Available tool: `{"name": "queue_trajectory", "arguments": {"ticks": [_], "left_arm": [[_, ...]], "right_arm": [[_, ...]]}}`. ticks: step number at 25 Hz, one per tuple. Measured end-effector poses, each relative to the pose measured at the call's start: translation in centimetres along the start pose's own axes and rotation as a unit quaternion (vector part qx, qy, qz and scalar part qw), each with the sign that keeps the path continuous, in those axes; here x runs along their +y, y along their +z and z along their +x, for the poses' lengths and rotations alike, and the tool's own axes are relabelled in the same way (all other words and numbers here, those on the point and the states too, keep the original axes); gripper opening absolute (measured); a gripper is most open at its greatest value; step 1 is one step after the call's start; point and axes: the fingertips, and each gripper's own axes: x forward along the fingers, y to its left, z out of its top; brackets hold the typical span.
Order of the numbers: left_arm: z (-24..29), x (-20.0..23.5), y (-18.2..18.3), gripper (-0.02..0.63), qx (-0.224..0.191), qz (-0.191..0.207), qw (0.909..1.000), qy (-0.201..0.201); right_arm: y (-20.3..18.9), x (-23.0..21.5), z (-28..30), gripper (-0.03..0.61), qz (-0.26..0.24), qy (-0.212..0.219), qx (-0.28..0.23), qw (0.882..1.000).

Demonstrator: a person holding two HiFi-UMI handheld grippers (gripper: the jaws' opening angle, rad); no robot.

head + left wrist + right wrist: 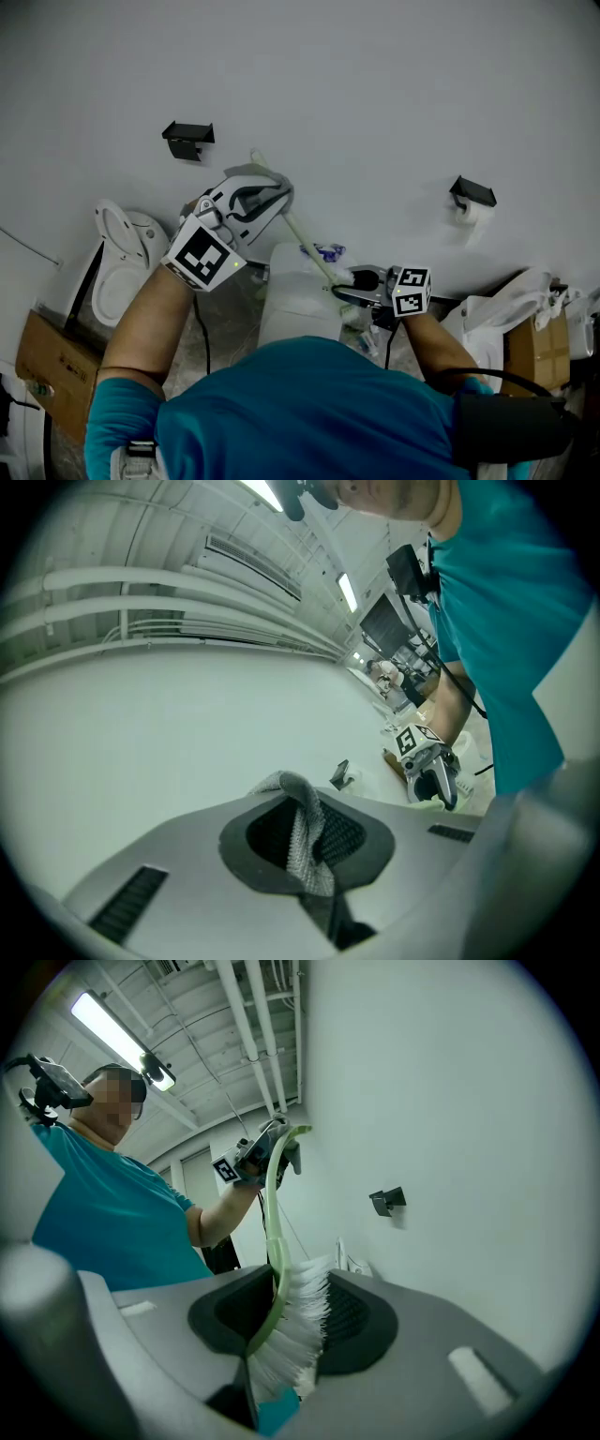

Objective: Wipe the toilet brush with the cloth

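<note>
At the far left of the head view a toilet seat (120, 246) leans by the wall, out of the action. Just right of it the left gripper (270, 194) is raised, its jaws clenched on a grey cloth (302, 841), which bunches between the pads at the upper end of the brush (307, 244). That brush slants down to the right, in the air, and its pale green handle runs into the right gripper (364, 281). The right jaws are grasping the bristle head (298, 1321), with the handle's back against one pad and the white bristles against the other. This hold looks like the likeliest trouble: bristles are soft and give, so a firm pull of the cloth along the handle could twist or drag the head out of the jaws. The cloth is pinched by only a fold, so it could slip free or skim the handle without rubbing it. Whether it wraps the handle or merely touches it I cannot tell. The wall (375, 94) is close behind, and a swing of the handle's tip could knock it. The paper holder (472, 192) at the right is well apart.
</note>
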Motion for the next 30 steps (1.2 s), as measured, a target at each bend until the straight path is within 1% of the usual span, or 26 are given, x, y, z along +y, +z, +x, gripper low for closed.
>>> {"name": "queue_trajectory", "arguments": {"ticks": [5,9,11,12,15,18,20,21,23,25,27,30], "left_arm": [[-0.4,2.2,-0.3,0.023,-0.004,-0.018,0.9997,0.018],[-0.8,3.9,-1.3,0.023,0.01,-0.016,0.9992,0.036],[-1.2,4.9,-1.7,0.023,0.02,-0.014,0.9985,0.048],[-1.4,5.4,-2.0,0.023,0.025,-0.014,0.9981,0.054],[-1.9,6.3,-2.7,0.023,0.041,-0.01,0.9964,0.074],[-2.3,6.3,-3.1,0.023,0.06,0.009,0.9937,0.094],[-2.2,5.7,-3.5,0.023,0.083,0.034,0.9911,0.099],[-2.0,5.2,-3.6,0.023,0.092,0.045,0.9897,0.099],[-1.3,3.5,-3.7,0.023,0.101,0.054,0.9889,0.095],[0.1,0.7,-3.6,0.023,0.101,0.052,0.9908,0.073],[1.9,-2.8,-3.7,0.023,0.104,0.055,0.9923,0.039],[4.7,-7.3,-4.1,0.023,0.111,0.049,0.9926,-0.004]], "right_arm": [[-0.4,0.4,-0.4,0.135,-0.006,0.004,0.007,1.0],[-1.0,1.0,-0.7,0.132,-0.025,0.009,0.021,0.999],[-1.3,1.0,-0.9,0.132,-0.032,-0.001,0.029,0.999],[-1.4,0.8,-1.0,0.133,-0.033,-0.013,0.033,0.999],[-0.9,-0.9,-1.4,0.138,-0.037,-0.068,0.043,0.996],[0.8,-2.9,-1.5,0.138,-0.049,-0.13,0.048,0.989],[2.0,-4.2,-1.7,0.138,-0.063,-0.181,0.057,0.98],[2.5,-4.9,-1.9,0.138,-0.073,-0.207,0.064,0.973],[3.6,-6.4,-2.4,0.138,-0.092,-0.258,0.077,0.959],[4.7,-7.6,-2.8,0.138,-0.11,-0.305,0.091,0.942],[5.6,-8.5,-2.7,0.14,-0.135,-0.347,0.114,0.921],[6.6,-8.8,-1.6,0.141,-0.173,-0.385,0.15,0.894]]}}
